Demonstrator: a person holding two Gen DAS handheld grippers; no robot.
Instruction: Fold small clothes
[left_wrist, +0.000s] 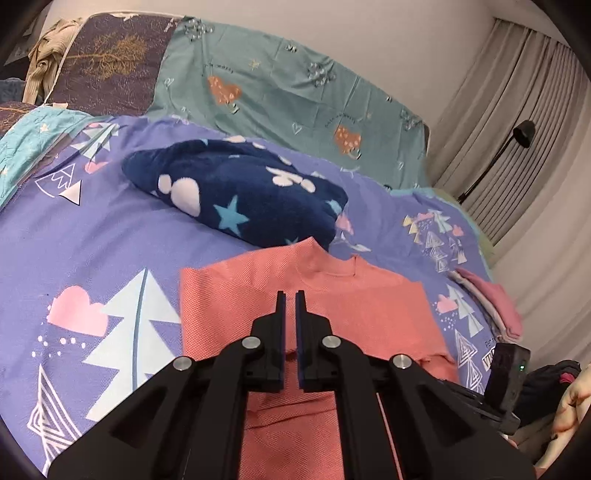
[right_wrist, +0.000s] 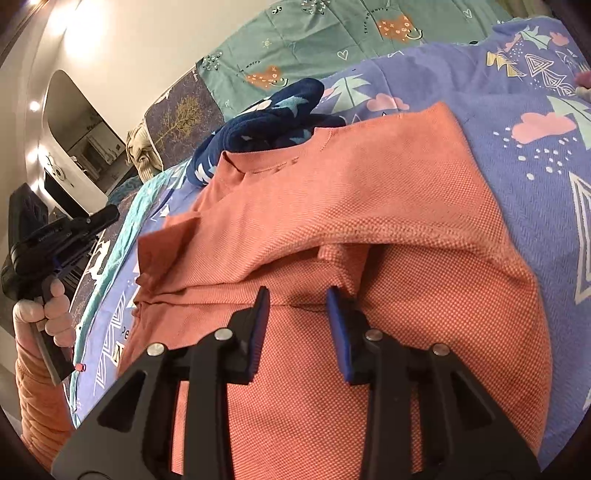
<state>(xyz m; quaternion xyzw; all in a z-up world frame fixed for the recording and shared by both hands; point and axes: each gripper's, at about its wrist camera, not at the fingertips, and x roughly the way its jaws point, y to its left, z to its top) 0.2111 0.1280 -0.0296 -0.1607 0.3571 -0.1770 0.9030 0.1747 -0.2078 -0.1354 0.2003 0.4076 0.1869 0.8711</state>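
Left wrist view: salmon knit top (left_wrist: 306, 314), small, light and limp, lying flat on the lilac printed bedspread (left_wrist: 92, 236) in front of a navy fleece bundle (left_wrist: 236, 199); left gripper (left_wrist: 290, 295) above it, jaws nearly together with nothing between them. Right wrist view: same top (right_wrist: 388, 206), part-folded, textured weave likely grippy, best taken at a folded edge or hem; right gripper (right_wrist: 298, 295) jaws apart over the fold, not clamping.
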